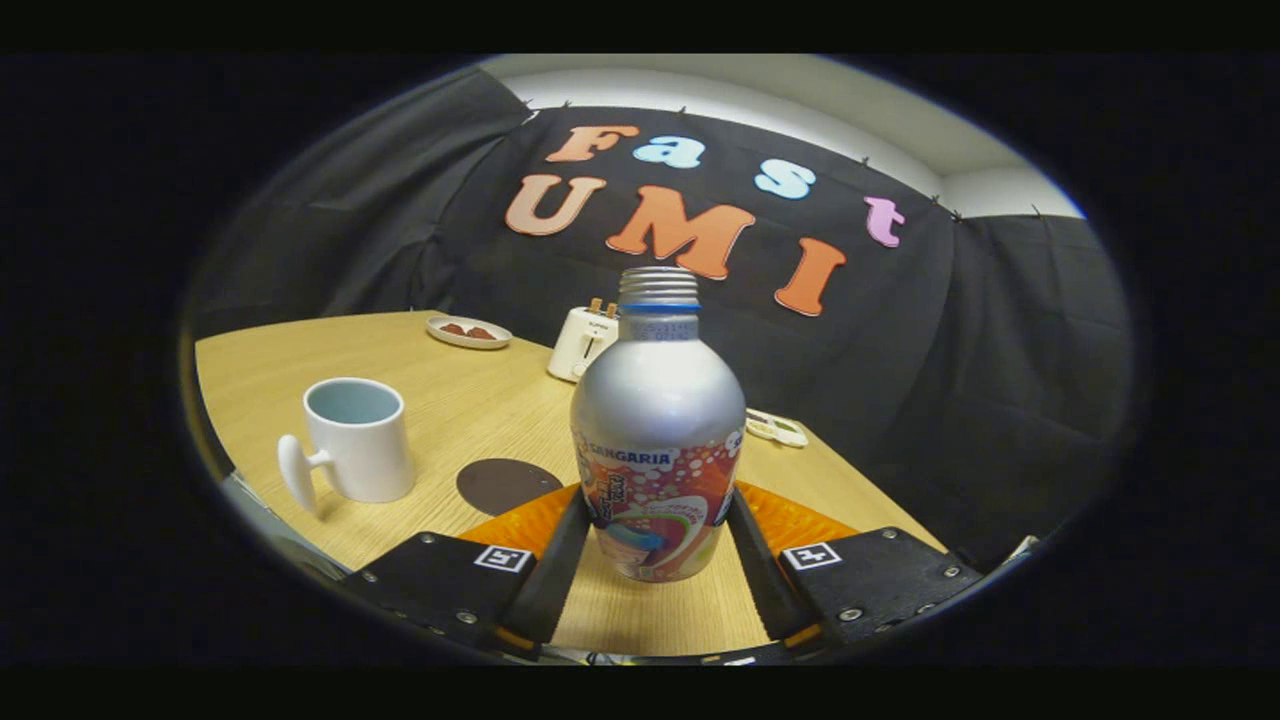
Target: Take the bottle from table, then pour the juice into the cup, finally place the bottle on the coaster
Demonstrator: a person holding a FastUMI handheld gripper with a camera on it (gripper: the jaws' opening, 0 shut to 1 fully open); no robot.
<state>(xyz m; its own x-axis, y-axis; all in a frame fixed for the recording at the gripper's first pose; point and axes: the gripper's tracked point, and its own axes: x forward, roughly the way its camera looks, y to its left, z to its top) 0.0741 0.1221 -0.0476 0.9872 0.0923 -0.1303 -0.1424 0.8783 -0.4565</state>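
1. Bottle (657,430) stands upright on the table (470,400), between the two fingers of the gripper (655,535), with its uncapped threaded neck at the top.
2. The gripper's fingers sit against the lower sides of the bottle, one on each side; they look closed on it, both touching the printed label.
3. The table is a light wood-grain surface with a rounded edge; behind it, black cloth hangs in folds as the booth wall, and a strip of pale wall shows above the cloth.
4. The bottle is metal: a smooth, matte silver shoulder that swells from a narrow ribbed neck with a blue ring, over a colourful printed wrap on the lower body.
5. A white ceramic cup (358,440) stands to the left of the bottle, well apart, its handle turned away from the bottle; its inside looks pale blue-grey.
6. A dark, flat, round coaster (505,484) lies on the wood between the cup and the bottle, just ahead of the left finger.
7. Farther back stand a white toaster (582,343) with two slices sticking up, and a small plate (468,332) with brown pieces on it.
8. A small pale flat object (777,428) lies beyond the bottle on the right; what it is cannot be made out.
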